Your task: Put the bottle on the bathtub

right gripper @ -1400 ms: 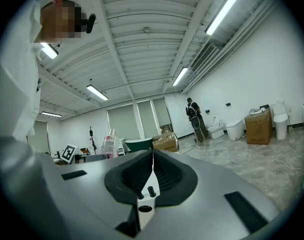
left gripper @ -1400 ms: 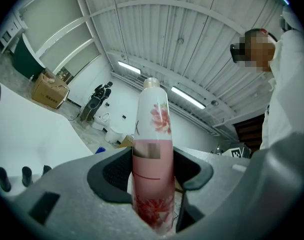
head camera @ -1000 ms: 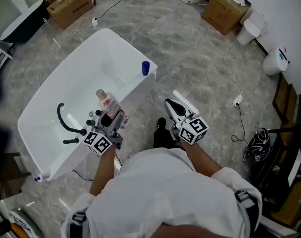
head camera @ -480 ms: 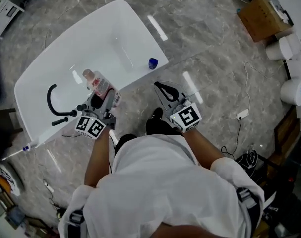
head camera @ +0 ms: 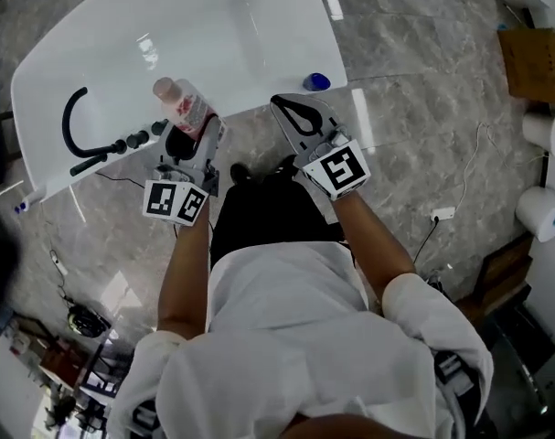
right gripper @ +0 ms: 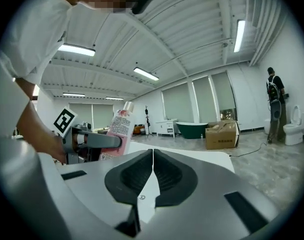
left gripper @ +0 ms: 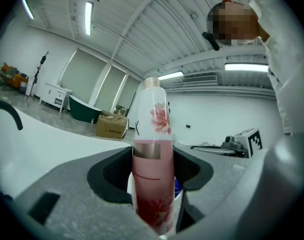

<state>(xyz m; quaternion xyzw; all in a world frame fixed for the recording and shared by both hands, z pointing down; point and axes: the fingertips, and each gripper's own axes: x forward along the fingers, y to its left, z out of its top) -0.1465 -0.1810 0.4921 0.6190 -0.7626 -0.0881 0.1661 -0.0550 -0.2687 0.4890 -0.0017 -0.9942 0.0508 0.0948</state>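
Okay, bottle held at tub rim, tip risk

Head view: my left gripper [head camera: 187,144] clamps the pink flowered plastic bottle [head camera: 184,106] at the white glossy bathtub [head camera: 213,26] rim. Left gripper view: the jaws pinch its lower body, so I reckon it could topple off the narrow rim on release. Right gripper view: right gripper [right gripper: 152,176] closed, empty.

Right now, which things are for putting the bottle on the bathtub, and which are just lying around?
For the job:
- the bottle, held in the left gripper
- the white bathtub

Just lying about:
- the small blue object on the bathtub's corner
- the cardboard box
- the power strip
- the right gripper, shut and empty
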